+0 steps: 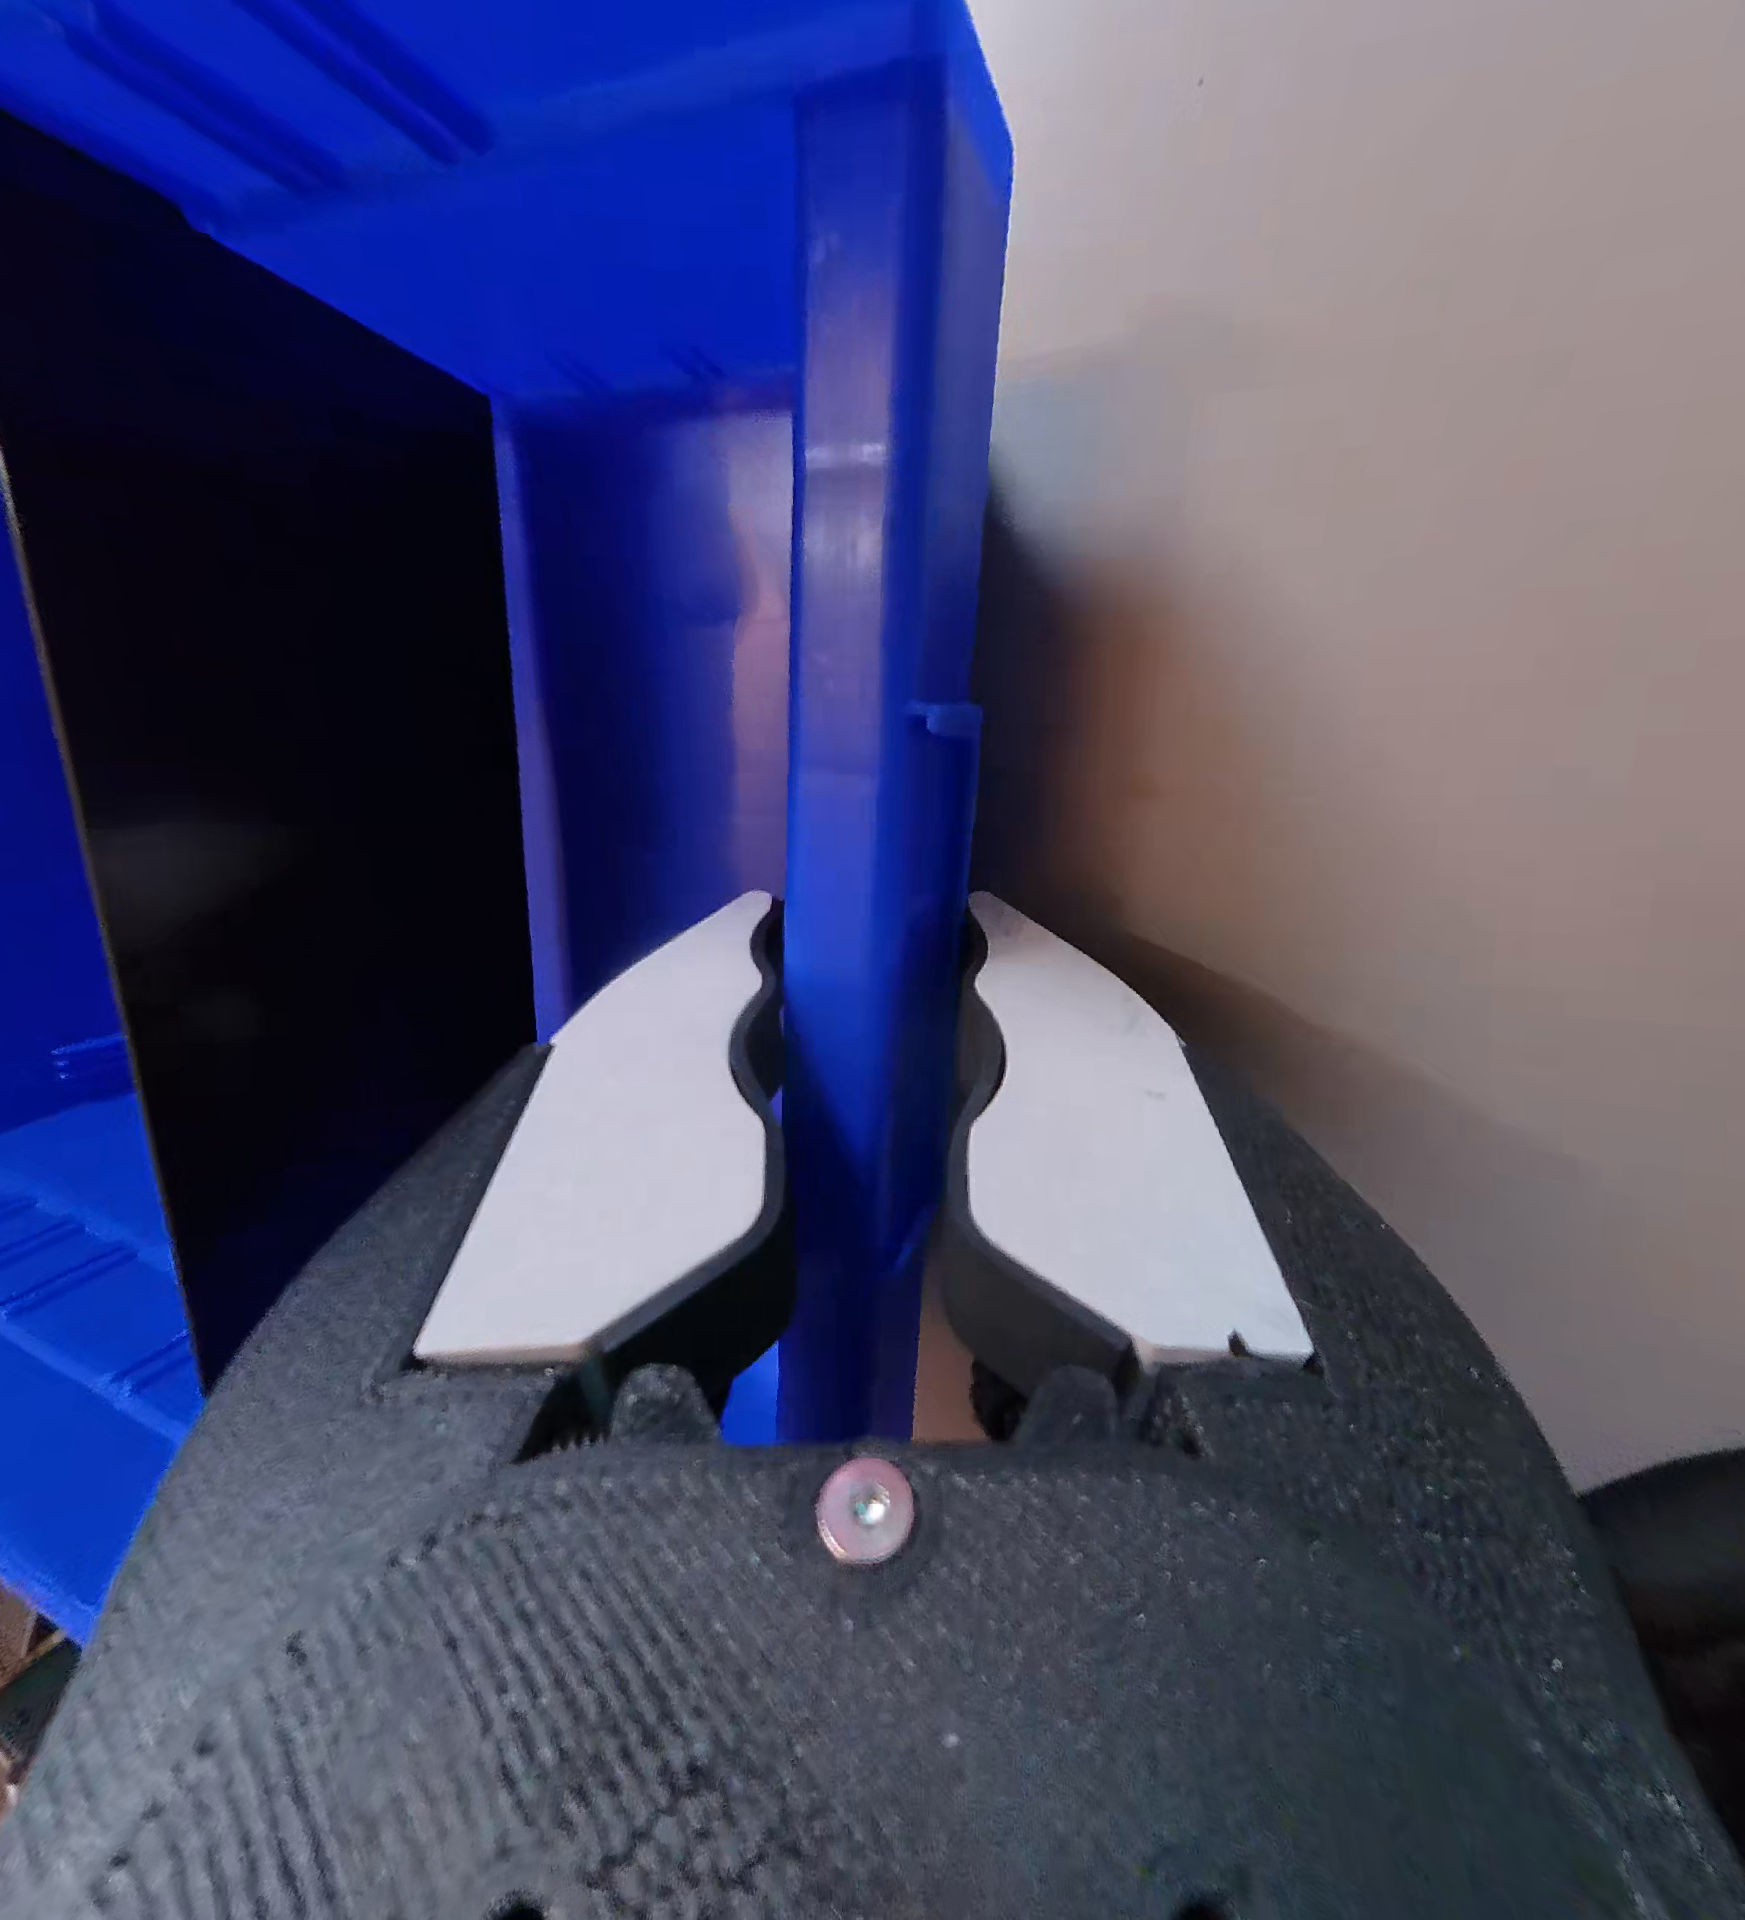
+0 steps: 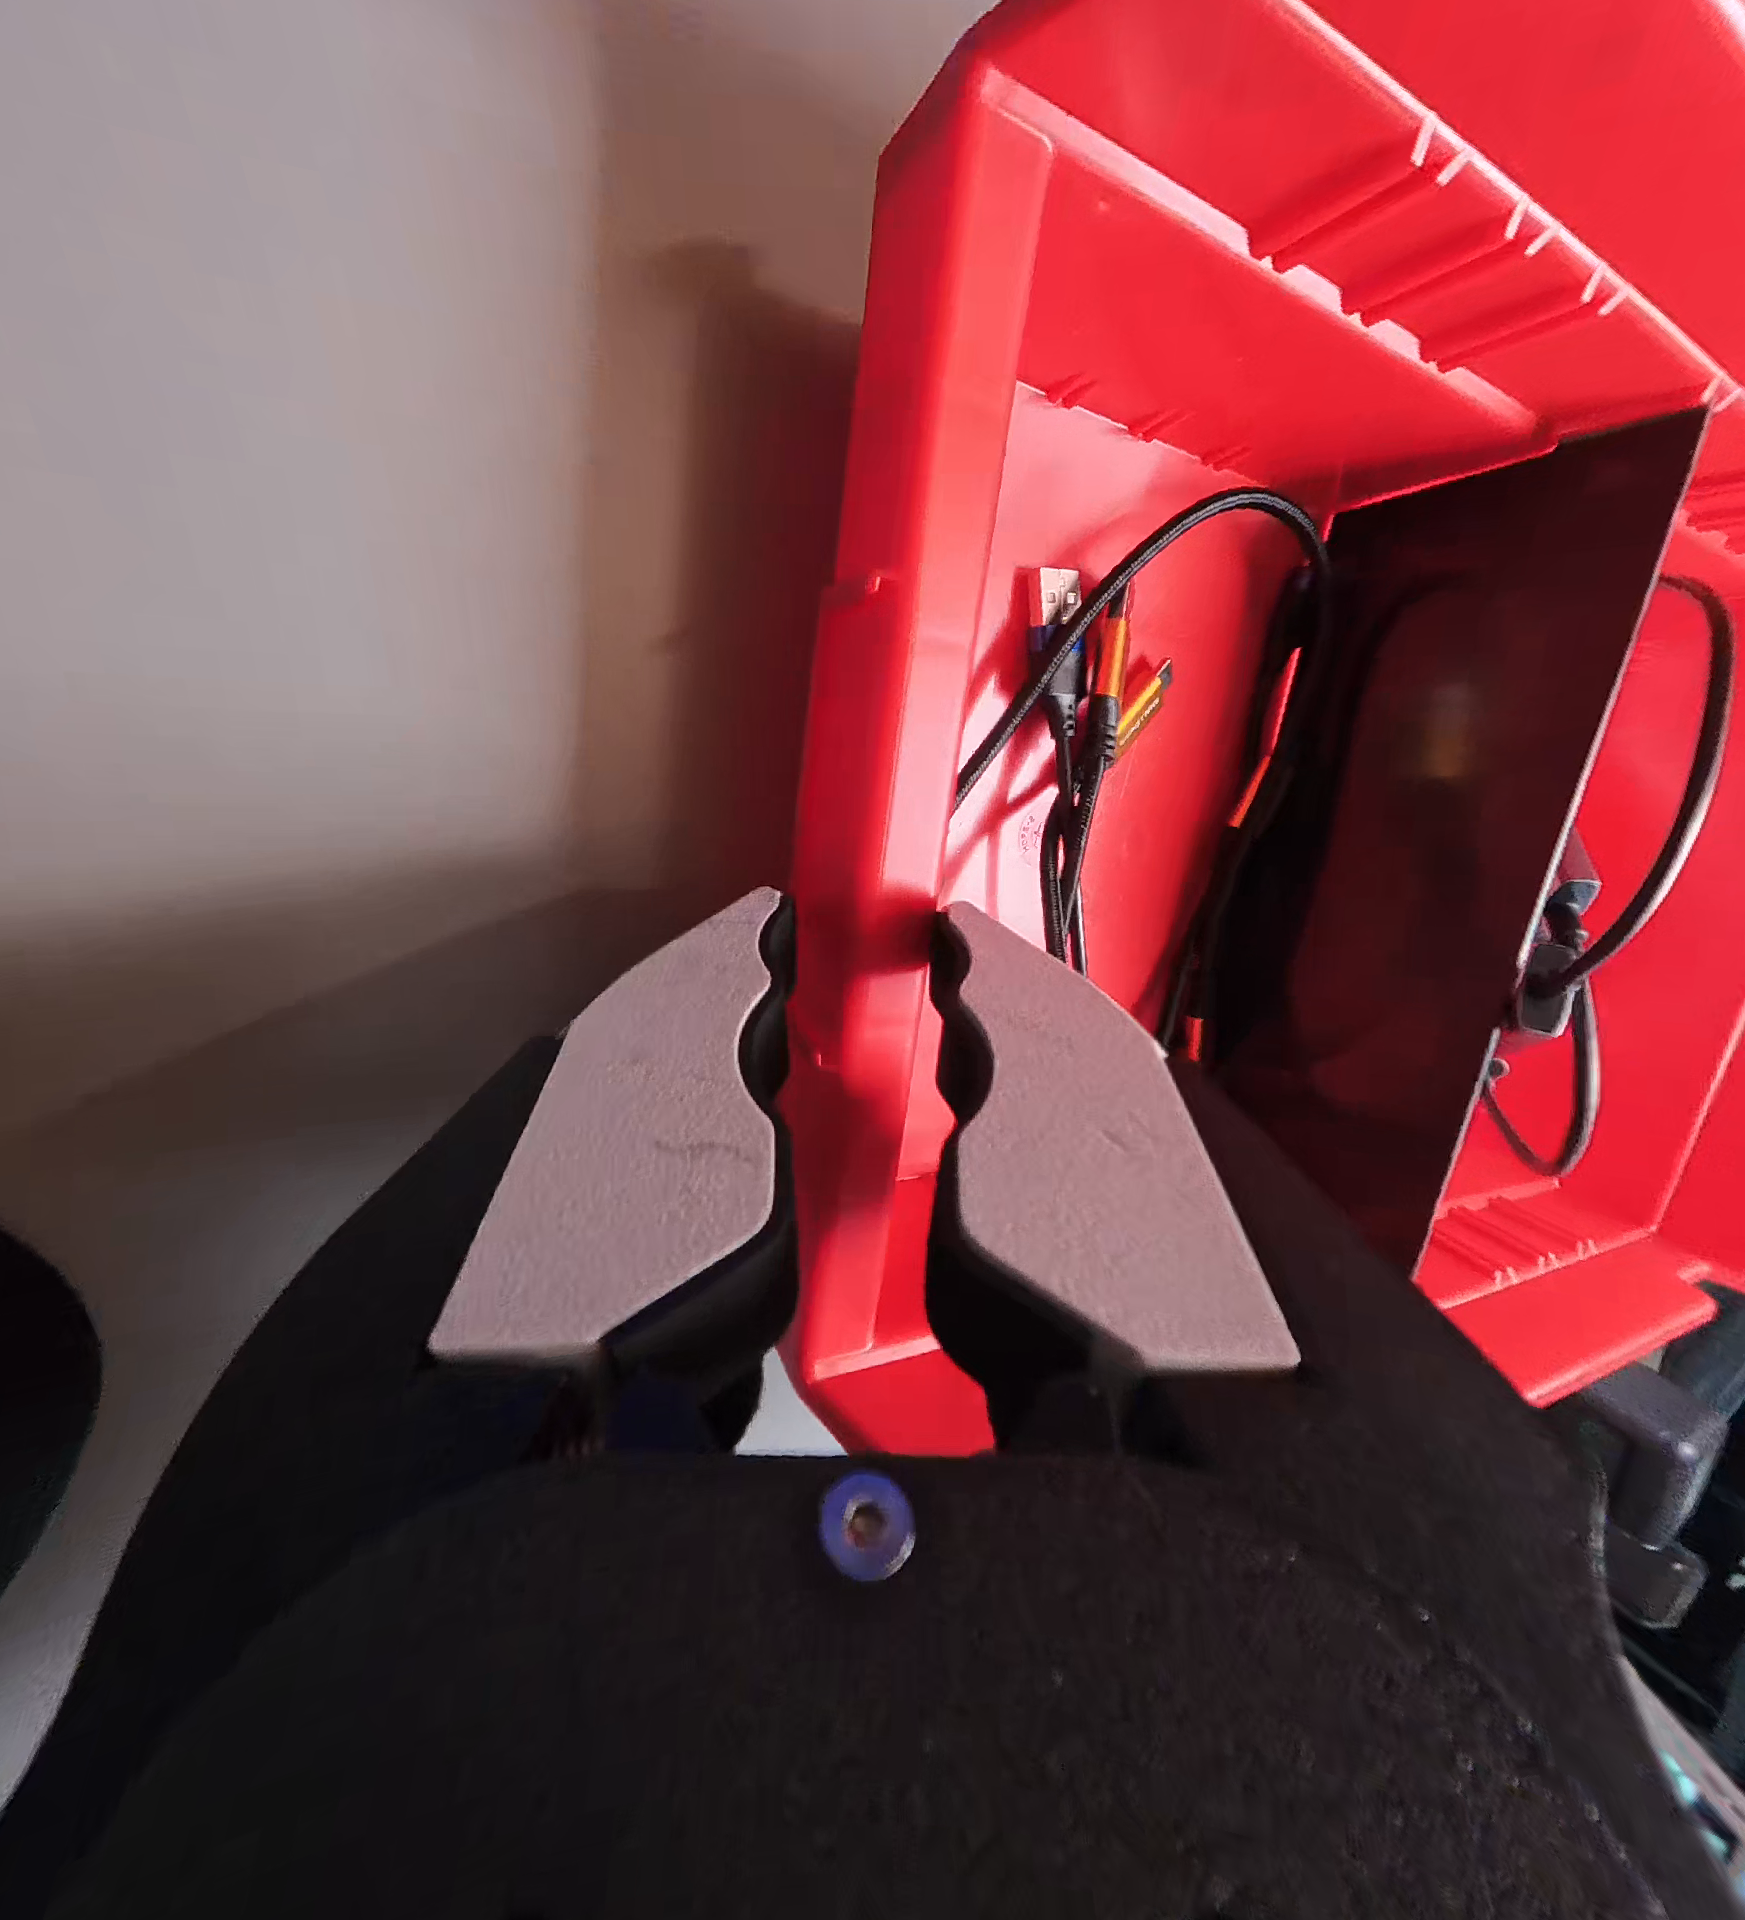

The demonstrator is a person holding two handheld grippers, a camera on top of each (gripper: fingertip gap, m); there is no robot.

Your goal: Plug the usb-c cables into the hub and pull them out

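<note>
My left gripper (image 1: 870, 914) is shut on the side wall of a blue plastic bin (image 1: 878, 623); a black divider panel (image 1: 255, 727) stands inside the bin. My right gripper (image 2: 863, 914) is shut on the side wall of a red plastic bin (image 2: 868, 1039). In the red bin lie several black braided cables (image 2: 1065, 831) with orange and blue connector ends (image 2: 1112, 665). A black divider panel (image 2: 1470, 831) splits the bin, and behind it a dark grey hub (image 2: 1564, 956) with a black cable (image 2: 1689, 779) plugged in partly shows.
A pale wall (image 1: 1419, 623) stands behind both bins and also shows in the right wrist view (image 2: 276, 416). A dark rounded object (image 1: 1720, 1621) sits at the lower right of the left view. Dark equipment (image 2: 1741, 1507) lies at the lower right of the right view. Tip to tip, the grippers are about 30 cm apart.
</note>
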